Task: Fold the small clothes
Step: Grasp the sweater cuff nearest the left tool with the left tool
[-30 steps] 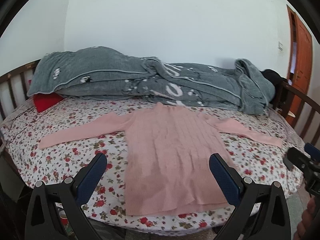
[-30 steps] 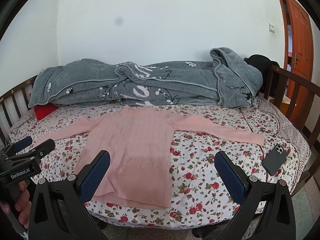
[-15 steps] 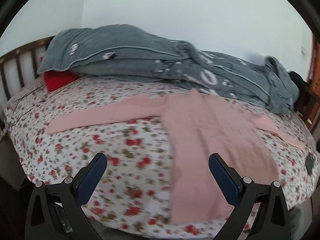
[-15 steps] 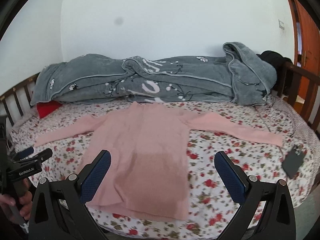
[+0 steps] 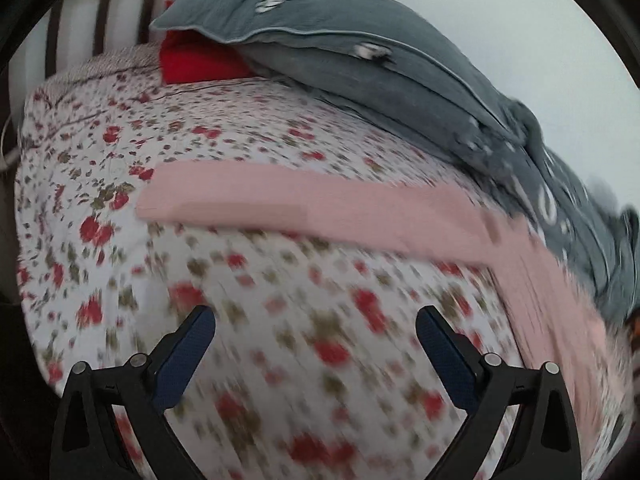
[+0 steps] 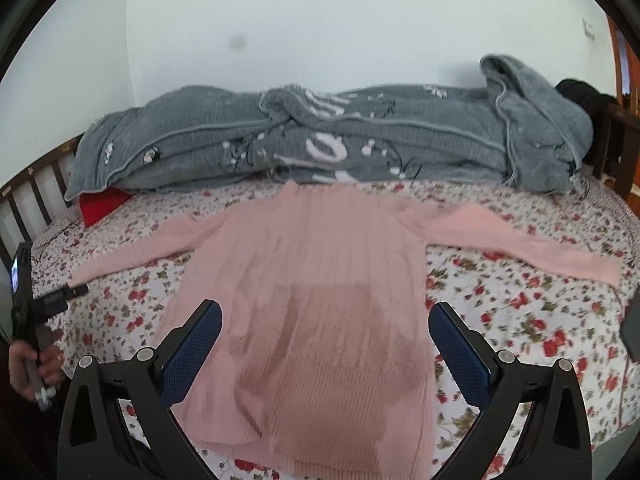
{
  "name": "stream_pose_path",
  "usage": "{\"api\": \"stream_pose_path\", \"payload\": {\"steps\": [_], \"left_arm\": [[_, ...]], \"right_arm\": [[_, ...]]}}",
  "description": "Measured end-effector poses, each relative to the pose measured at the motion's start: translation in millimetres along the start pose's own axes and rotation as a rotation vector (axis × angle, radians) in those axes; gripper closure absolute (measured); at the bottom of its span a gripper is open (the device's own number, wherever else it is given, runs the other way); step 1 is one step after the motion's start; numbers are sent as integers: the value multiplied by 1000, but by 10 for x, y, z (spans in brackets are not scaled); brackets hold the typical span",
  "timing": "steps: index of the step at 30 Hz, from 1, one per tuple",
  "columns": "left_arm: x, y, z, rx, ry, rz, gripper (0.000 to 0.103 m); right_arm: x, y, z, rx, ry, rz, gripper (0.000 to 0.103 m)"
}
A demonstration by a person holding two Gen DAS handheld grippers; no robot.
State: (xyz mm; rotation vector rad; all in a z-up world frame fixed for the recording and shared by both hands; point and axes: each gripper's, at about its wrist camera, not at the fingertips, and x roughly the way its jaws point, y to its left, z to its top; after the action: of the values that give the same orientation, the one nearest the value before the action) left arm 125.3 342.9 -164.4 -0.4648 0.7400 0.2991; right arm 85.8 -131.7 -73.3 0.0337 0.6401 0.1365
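Note:
A pink knitted sweater lies flat on the floral bedsheet, both sleeves spread out sideways. My right gripper is open and empty, hovering over the sweater's lower body. My left gripper is open and empty above the sheet, a little short of the sweater's left sleeve, whose cuff end lies left of centre. The left gripper also shows in the right wrist view, at the far left near that cuff. The left wrist view is motion-blurred.
A rolled grey blanket lies along the back of the bed, with a red pillow under its left end. A wooden bed rail stands at the left. A dark phone lies at the right edge.
My left gripper has swung left and moved in close toward the left sleeve. My right gripper has moved closer over the sweater's body. Both stay open.

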Motion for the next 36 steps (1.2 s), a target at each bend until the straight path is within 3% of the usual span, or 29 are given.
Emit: {"api": "stream_pose_path", "payload": {"steps": [3,5,7,12,17,21,24,29,36], "left_arm": [[153,197,188,-47,-14,-2,9],[294,356,311,-97,3,-7,18],[433,517,387,-152,17,-4,33],[534,815,471,-258,-38,-24,50],[577,911,560,-279,-51,20,72],[546,931,633,-273,-54,56,95],[464,839,701,-241,-63,88,96],[221,366,873,-114,-116,179,96],[-153,-640,1070,46,-186,161,96]], "right_arm": [[181,-23,-18,-1,18,-19,1],[289,-46,-33,-2,34,-28,1],[381,-77,-44,-4,47,-35,1],[570,-156,-42,1,64,-65,2],[671,-260,10,39,68,-38,2],[752,-305,88,41,55,-23,2],[816,-333,198,34,43,-10,2],[893,-414,433,-5,-15,-4,2],[1009,-705,531,-26,-32,28,2]]}}
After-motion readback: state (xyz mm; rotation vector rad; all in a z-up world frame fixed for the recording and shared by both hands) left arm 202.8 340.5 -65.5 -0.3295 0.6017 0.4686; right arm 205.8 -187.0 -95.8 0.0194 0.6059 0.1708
